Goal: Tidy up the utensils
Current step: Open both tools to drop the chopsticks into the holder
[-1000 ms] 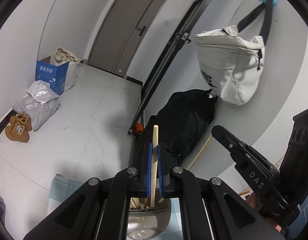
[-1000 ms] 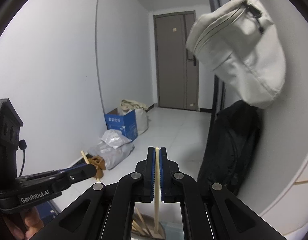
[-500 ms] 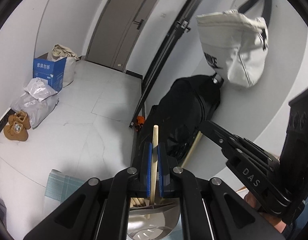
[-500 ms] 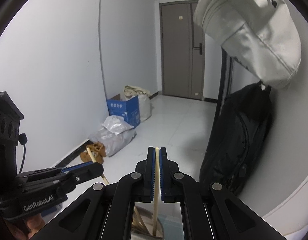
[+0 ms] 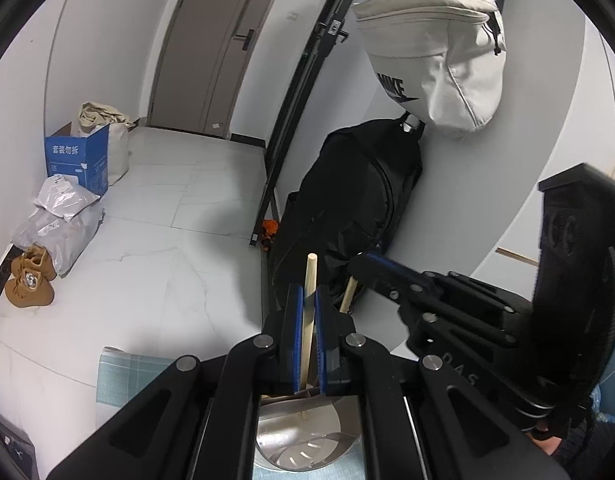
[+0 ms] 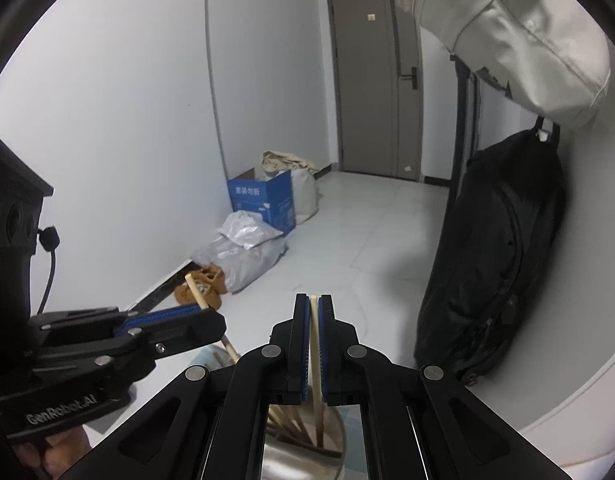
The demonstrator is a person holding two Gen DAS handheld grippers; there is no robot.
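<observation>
My left gripper [image 5: 306, 300] is shut on a wooden chopstick [image 5: 308, 280] that stands upright, its lower end inside a steel utensil holder [image 5: 303, 436] just below. My right gripper [image 6: 314, 312] is shut on a second wooden chopstick [image 6: 314, 344] that also reaches down into the same holder [image 6: 303, 440], where several more sticks lean. Each gripper shows in the other's view: the right one [image 5: 371, 268] beside the left, the left one [image 6: 203, 314] with its stick tip poking up.
The holder stands on a pale blue checked cloth [image 5: 123, 372] on a white surface. Beyond lie a tiled floor, a black backpack [image 5: 347, 208] against the wall, a white Nike bag [image 5: 431, 64] hanging above, a blue box [image 5: 77, 160], grey parcels and brown shoes [image 5: 29, 280].
Both grippers have sunk lower and moved closer together over the holder, each still holding its chopstick. The hanging bag and backpack have shifted upward in both views.
</observation>
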